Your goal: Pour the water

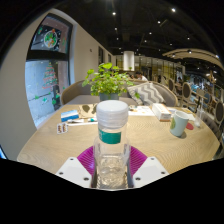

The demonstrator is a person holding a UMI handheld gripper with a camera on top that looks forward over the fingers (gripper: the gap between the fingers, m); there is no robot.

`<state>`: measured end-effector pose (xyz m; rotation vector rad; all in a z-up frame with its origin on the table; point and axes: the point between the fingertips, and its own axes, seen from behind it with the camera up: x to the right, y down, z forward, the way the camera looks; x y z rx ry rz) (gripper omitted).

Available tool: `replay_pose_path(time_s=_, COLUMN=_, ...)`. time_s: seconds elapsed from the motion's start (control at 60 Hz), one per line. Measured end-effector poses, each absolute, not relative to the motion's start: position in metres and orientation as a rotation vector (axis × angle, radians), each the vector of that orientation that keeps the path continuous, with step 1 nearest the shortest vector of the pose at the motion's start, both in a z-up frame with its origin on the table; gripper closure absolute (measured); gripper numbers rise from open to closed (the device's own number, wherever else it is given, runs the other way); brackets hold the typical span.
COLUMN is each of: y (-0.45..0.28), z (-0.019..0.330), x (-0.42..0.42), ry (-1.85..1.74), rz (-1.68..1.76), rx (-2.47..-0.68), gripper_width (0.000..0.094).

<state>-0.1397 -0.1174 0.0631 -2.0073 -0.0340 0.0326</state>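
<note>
A clear plastic water bottle (112, 150) with a white cap and a teal label band stands upright between my fingers. My gripper (112, 165) is closed on its lower body, with the magenta pads (88, 158) pressing on both sides. The bottle sits over a round light wooden table (50, 140). A teal cup (178, 125) stands on the table to the far right, beyond the fingers.
A potted green plant (106, 82) stands at the table's middle, behind the bottle. Books and small items (80, 116) lie to the left, white paper things (150, 110) to the right. Sofas with cushions (150, 92) lie beyond the table.
</note>
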Motion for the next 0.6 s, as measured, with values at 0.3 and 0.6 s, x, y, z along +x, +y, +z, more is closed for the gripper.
replay_pose_path(time_s=0.3, y=-0.052, z=0.195, x=-0.118, ry=0.295, rz=0.534, rx=-1.863, gripper_width=0.0531)
replay_pose_path(time_s=0.6, y=0.040, z=0.244, x=-0.030, ry=0.921, rz=1.336, rx=-1.543, gripper_width=0.0539)
